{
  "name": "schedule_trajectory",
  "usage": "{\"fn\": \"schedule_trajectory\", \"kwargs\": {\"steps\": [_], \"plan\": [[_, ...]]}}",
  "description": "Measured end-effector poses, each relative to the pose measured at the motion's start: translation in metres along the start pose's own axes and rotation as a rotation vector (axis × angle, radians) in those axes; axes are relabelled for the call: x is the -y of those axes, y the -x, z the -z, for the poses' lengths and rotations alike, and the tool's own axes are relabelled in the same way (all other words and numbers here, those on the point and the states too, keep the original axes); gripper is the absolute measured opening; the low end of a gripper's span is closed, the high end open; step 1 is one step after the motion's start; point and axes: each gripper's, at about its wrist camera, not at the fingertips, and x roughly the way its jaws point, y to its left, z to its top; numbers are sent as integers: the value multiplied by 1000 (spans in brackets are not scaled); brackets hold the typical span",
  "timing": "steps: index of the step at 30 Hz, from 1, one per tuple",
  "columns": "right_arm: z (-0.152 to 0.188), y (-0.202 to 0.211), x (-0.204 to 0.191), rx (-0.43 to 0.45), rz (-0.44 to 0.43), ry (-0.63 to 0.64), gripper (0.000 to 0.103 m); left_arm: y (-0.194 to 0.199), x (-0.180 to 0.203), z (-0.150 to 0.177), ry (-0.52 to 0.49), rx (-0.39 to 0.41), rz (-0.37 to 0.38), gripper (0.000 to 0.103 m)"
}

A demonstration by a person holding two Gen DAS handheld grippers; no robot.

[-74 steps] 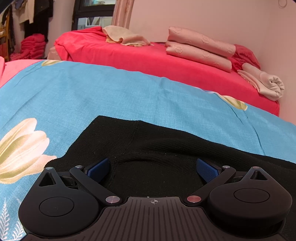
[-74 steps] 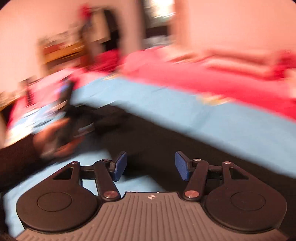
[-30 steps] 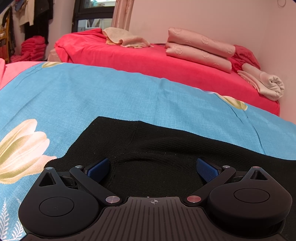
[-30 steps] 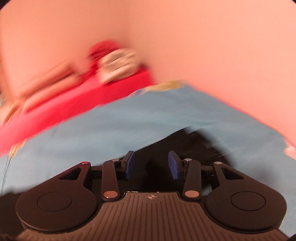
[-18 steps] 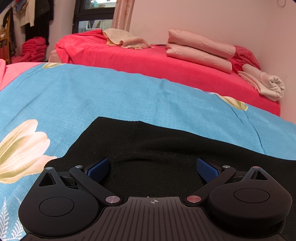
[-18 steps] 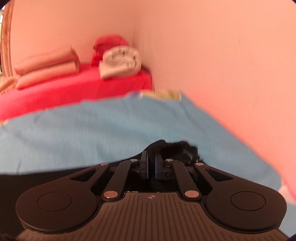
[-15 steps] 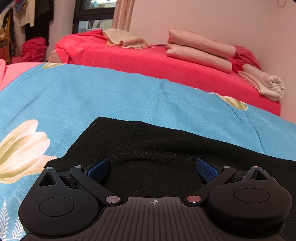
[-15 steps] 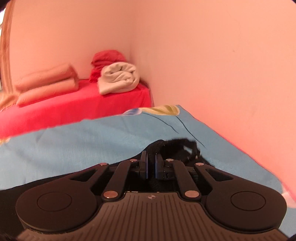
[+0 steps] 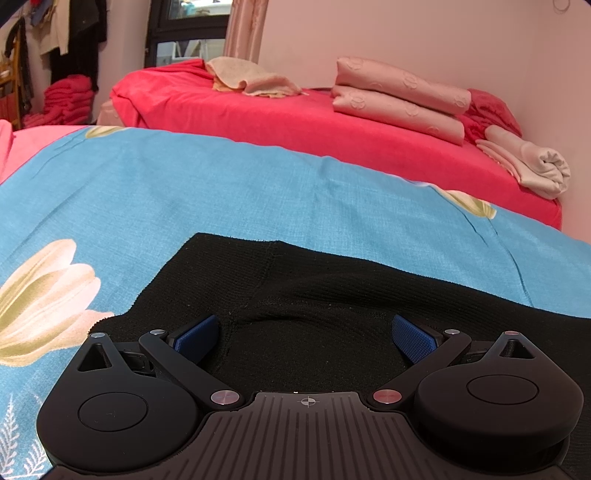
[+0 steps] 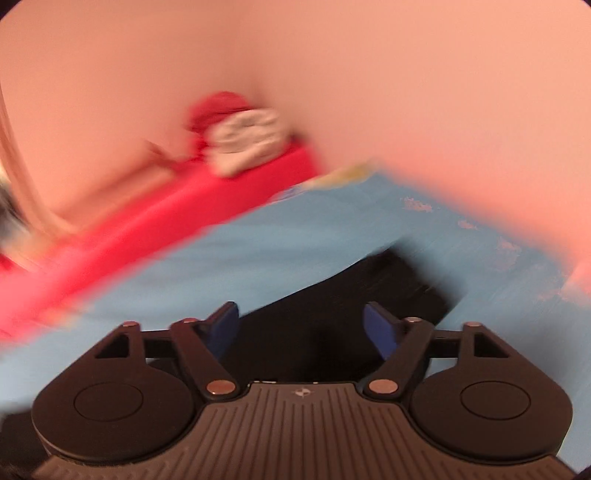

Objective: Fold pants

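The black knit pants (image 9: 314, 288) lie flat on the blue flowered bedsheet (image 9: 207, 192). My left gripper (image 9: 306, 334) is open and rests low over the pants near their left end, with nothing between its blue pads. In the blurred right wrist view, my right gripper (image 10: 301, 325) is open over the far end of the pants (image 10: 369, 291), near the pink wall. Nothing is held in it.
A red bed (image 9: 295, 125) stands behind the blue sheet with folded pink blankets (image 9: 399, 99), a beige cloth (image 9: 251, 79) and a rolled cream towel (image 9: 532, 170). The pink wall (image 10: 443, 110) is close on the right. Clothes hang at the far left (image 9: 66, 33).
My right gripper was shut on the end of the pants half a second ago; now it is open and has let go, and its view is swinging. The left gripper has not moved.
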Motion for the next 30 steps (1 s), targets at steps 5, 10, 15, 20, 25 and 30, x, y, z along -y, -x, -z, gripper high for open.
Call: {"fn": "schedule_trajectory", "kwargs": {"steps": [5, 10, 15, 20, 25, 30], "plan": [[26, -6, 27, -206, -156, -350, 83, 0, 0, 0, 1, 0, 0, 103], [22, -33, 52, -159, -132, -482, 77, 0, 0, 0, 1, 0, 1, 103], [21, -46, 62, -38, -172, -538, 78, 0, 0, 0, 1, 0, 1, 103], [32, -49, 47, -20, -206, -463, 71, 0, 0, 0, 0, 1, 0, 103], [30, -64, 53, -20, -145, -470, 19, 0, 0, 0, 0, 1, 1, 103], [19, -42, 69, 43, -51, -407, 16, -1, 1, 0, -9, 0, 4, 103]]}}
